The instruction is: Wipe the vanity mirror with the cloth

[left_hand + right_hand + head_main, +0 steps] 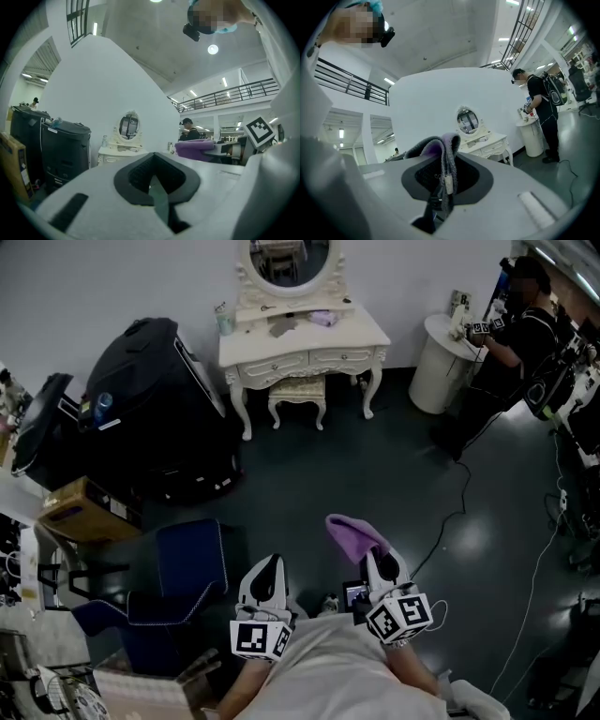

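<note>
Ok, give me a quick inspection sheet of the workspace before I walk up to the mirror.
Surface: vanity table, small items on top.
Job's things: vanity mirror upright, far ahead; cloth purple, held.
Clutter: stool under table; black case and cardboard box at left.
Grippers: left tongs shut, empty; right tongs shut on cloth.
Cables: cable across floor, right.
Surroundings: person at round stand.

Dark glossy floor (375,484), white wall (141,277), cream stool (298,390), round white pedestal (439,367).
</note>
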{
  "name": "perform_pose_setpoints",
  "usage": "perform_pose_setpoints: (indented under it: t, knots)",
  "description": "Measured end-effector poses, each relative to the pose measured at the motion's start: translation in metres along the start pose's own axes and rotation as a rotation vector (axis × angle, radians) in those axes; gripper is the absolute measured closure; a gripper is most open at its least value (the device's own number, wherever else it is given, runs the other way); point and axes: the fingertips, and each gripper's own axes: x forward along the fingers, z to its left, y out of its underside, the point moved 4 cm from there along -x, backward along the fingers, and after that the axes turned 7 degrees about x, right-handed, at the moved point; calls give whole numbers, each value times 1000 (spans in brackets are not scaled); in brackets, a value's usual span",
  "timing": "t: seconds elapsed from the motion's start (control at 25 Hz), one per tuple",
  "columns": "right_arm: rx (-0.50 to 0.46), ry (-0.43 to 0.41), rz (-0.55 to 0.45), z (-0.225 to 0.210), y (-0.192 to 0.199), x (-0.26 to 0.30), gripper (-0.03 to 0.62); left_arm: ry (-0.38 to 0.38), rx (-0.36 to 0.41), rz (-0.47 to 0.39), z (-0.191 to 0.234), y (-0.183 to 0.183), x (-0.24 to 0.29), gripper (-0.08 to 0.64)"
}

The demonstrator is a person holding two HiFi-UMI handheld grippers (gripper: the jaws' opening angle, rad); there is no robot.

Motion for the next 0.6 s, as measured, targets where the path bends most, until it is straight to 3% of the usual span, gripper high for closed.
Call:
perform_pose_setpoints:
  t: [0.32, 0.6]
  knots:
    - [37, 79, -12, -51, -14, -13, 540, 46, -8, 9, -32, 8, 38, 560]
    - [24, 86, -16, -78, -27, 48, 540, 61, -8, 19, -11, 15, 96, 559]
